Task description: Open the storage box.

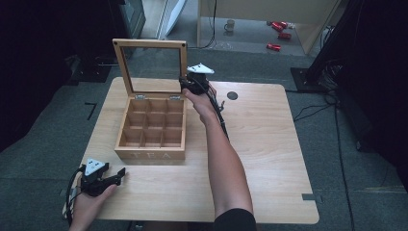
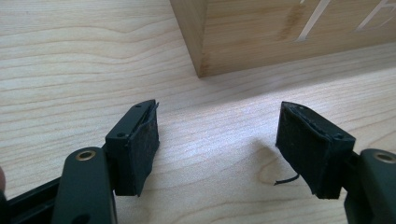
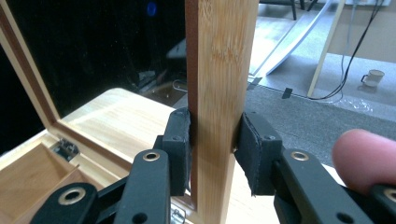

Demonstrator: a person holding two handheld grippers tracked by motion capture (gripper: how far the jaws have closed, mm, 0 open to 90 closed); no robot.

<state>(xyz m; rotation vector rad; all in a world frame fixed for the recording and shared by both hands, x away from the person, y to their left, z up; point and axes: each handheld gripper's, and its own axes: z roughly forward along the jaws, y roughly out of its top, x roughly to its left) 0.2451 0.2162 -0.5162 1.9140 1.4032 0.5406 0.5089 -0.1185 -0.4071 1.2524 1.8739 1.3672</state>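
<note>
A wooden tea box (image 1: pixel 151 127) with several empty compartments stands on the table (image 1: pixel 260 144), its glass-paned lid (image 1: pixel 149 44) raised upright. My right gripper (image 1: pixel 186 85) is at the lid's right side rail, low down by the hinge. In the right gripper view both pads press on that wooden rail (image 3: pixel 222 70), so the right gripper (image 3: pixel 212 149) is shut on it. My left gripper (image 1: pixel 122 174) rests near the table's front left corner, open. In the left gripper view its jaws (image 2: pixel 217 144) stand apart with bare wood between them, short of the box's front corner (image 2: pixel 280 32).
A small black round spot (image 1: pixel 232 95) marks the table right of the lid. On the floor behind are a mug (image 1: pixel 230 25) and red items (image 1: pixel 279 29). Dark stands and cables flank the table on both sides.
</note>
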